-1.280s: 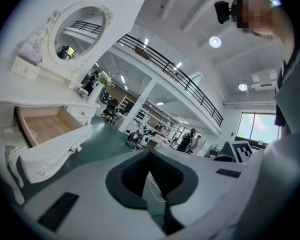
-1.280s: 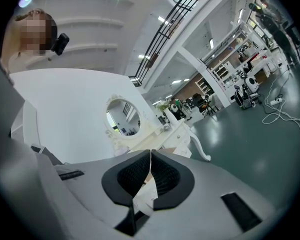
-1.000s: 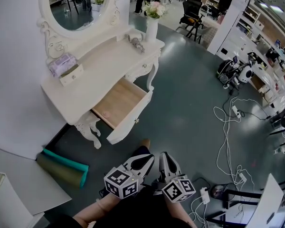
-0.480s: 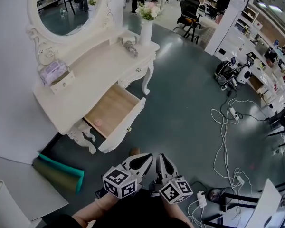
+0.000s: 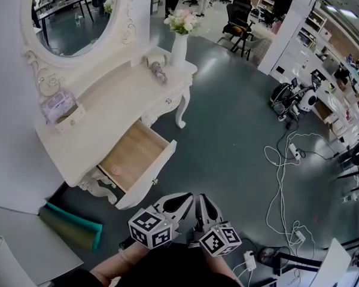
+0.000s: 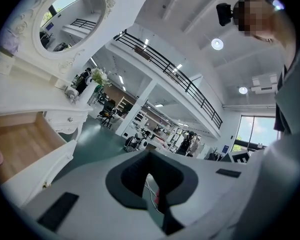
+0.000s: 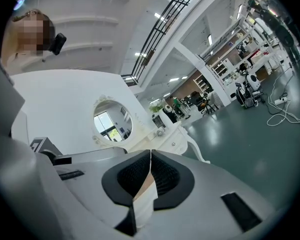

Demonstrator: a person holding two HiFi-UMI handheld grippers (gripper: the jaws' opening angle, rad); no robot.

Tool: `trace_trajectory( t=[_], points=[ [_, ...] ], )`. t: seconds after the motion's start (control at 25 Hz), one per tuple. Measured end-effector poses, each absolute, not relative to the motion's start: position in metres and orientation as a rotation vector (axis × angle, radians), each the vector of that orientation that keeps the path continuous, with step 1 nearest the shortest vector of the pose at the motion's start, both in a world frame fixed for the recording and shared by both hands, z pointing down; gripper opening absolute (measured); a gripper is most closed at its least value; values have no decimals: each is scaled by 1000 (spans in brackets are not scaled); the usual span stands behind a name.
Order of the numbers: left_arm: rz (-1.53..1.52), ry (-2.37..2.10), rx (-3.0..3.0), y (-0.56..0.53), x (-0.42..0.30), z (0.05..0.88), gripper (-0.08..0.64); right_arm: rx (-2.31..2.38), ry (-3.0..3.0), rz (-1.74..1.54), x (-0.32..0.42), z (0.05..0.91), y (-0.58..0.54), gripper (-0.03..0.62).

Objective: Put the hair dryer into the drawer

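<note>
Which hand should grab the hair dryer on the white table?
Probably the left. The left gripper is on the side of the dressing table, where the hair dryer lies. The right gripper sits just beside it, farther out. Both have shut, empty jaws.

The mirror point(image 5: 72, 17) is cut off by the top edge; a pink item point(image 5: 115, 170) in the drawer point(image 5: 137, 151) cannot be identified.

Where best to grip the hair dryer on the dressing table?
Probably the slimmer end, likely the handle: the hair dryer lies flat on the dressing table beside the vase, that end toward the front edge. Come from above, jaws across it. Too small here to be sure.
</note>
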State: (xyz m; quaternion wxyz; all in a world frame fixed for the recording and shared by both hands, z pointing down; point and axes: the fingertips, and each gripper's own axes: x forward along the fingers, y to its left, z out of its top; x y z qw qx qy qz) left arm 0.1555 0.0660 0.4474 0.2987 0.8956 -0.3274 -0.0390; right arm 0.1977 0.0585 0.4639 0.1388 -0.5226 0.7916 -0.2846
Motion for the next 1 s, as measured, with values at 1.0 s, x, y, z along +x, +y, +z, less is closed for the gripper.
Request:
trace_trajectory(
  t=[1.0],
  points=[
    [-114, -881, 2321, -79, 177, 451, 3, -1443, 2375, -854, 209, 457, -115, 25]
  ],
)
